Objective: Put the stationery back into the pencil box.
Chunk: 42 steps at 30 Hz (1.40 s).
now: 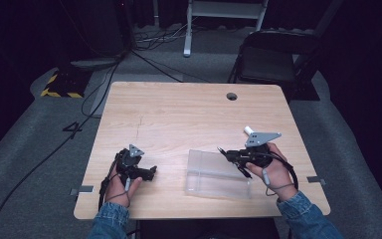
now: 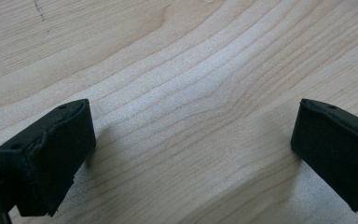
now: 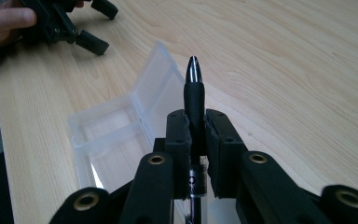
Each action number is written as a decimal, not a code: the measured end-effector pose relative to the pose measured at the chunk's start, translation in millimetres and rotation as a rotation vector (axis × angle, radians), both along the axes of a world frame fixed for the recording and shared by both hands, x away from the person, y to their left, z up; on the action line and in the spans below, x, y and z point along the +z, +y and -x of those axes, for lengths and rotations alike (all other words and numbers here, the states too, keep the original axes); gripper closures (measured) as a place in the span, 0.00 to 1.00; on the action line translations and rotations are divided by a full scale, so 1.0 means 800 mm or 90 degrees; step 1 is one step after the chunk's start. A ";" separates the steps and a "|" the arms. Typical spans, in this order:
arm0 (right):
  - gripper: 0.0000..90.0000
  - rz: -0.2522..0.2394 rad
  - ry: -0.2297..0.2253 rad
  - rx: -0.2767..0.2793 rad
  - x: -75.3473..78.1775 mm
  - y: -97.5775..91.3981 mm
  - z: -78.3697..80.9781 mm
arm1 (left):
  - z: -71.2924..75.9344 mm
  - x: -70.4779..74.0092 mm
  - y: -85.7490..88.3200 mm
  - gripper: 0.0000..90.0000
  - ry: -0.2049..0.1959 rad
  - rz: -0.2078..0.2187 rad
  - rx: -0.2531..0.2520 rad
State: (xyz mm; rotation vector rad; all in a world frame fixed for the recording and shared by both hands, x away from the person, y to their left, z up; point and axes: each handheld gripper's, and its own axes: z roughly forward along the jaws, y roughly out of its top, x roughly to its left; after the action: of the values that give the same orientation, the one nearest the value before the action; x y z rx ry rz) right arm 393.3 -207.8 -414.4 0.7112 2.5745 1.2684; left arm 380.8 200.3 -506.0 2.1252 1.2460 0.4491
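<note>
Pen (image 3: 194, 93), black with a shiny rounded tip, pinched upright between the two pads of the right claw (image 3: 195, 140), tip sticking out past the jaws, shaft running down between them toward the hand. Going by size: pale wooden desk (image 1: 179, 109), bare across its far half, with a round cable hole (image 1: 232, 96) near the far edge. Then clear plastic box (image 1: 214, 174), shallow and lying open, near the front edge and right of centre; seen through the right gripper view as see-through walls with a divider inside and a lid leaning outward, just below and beside the held pen. Next, right hand (image 1: 273, 172) near the front-right corner, wrapped round its gripper, grey plate on top, jaws aimed left over the box's right end; whether they touch the box cannot be told. Left hand (image 1: 122, 186) near the front-left corner, resting low on the desk. Left claw (image 2: 191, 140) spread wide, pads far apart with only bare wood grain between them, gripping nothing, well apart from the box. Denim sleeves at both wrists along the front edge. Smallest: a faint pencil-like mark (image 1: 139, 127) on the wood left of centre.
</note>
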 end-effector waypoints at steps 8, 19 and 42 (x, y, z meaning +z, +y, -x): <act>0.90 0.016 0.000 0.028 -0.013 0.007 -0.002 | 0.000 0.000 0.000 0.00 -0.001 0.000 0.000; 0.89 0.035 0.010 0.040 -0.029 0.013 -0.004 | -0.001 0.000 0.000 0.00 -0.001 0.000 0.000; 0.89 0.077 -0.011 0.076 -0.032 0.015 0.001 | -0.001 0.000 0.000 0.00 -0.001 -0.001 0.000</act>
State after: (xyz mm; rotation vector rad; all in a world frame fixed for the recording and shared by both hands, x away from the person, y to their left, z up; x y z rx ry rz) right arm 392.4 -195.5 -439.8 0.5287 2.6882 1.1328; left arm 381.4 200.0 -506.0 2.1251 1.2458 0.4510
